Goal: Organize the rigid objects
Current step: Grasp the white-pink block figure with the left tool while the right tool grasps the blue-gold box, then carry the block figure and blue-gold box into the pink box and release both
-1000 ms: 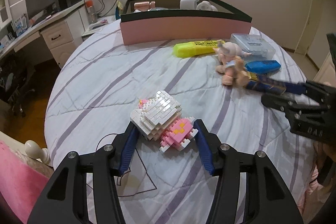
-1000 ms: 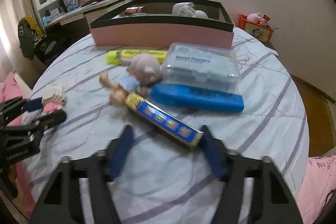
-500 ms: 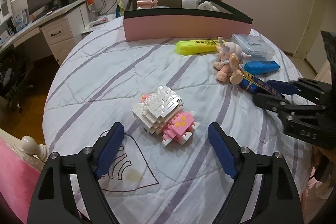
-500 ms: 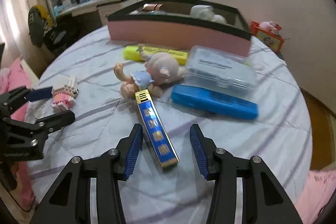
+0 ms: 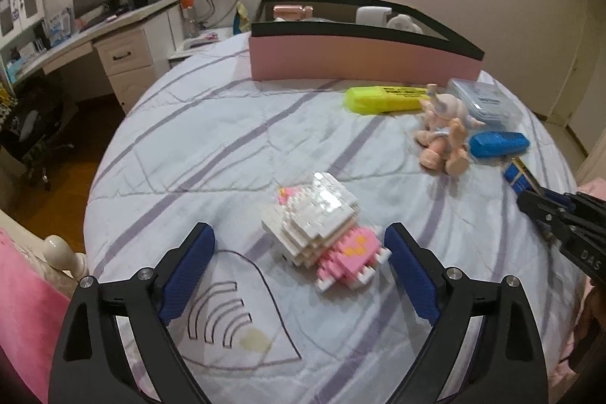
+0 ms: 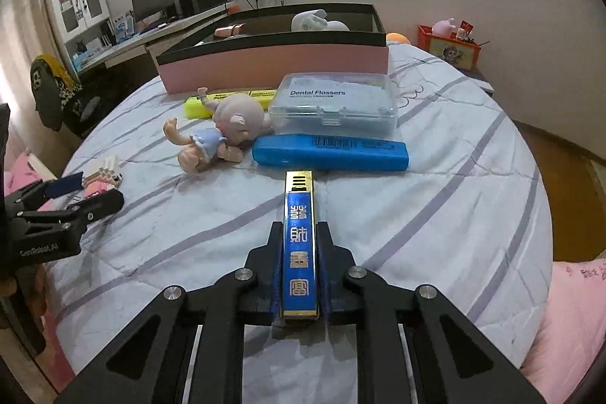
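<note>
Right gripper (image 6: 300, 271) pinches a slim blue bar; left gripper (image 5: 299, 267) is opening around a brick toy.

Low centre in the right view, blue ribbed pads clamp the glossy blue bar (image 6: 300, 226), gold-edged and flat. In the left view, the jaws are spreading, clear of the knobbly white-and-pink block figure (image 5: 322, 233) lying between them on the striped quilt (image 5: 212, 146). Mid-frame lie a smooth vinyl doll (image 6: 223, 131), a blue oblong case (image 6: 329, 154) and a clear floss box (image 6: 335, 106); beyond, a yellow highlighter (image 5: 382, 98), then the pink, black-rimmed box (image 5: 360, 63).
</note>
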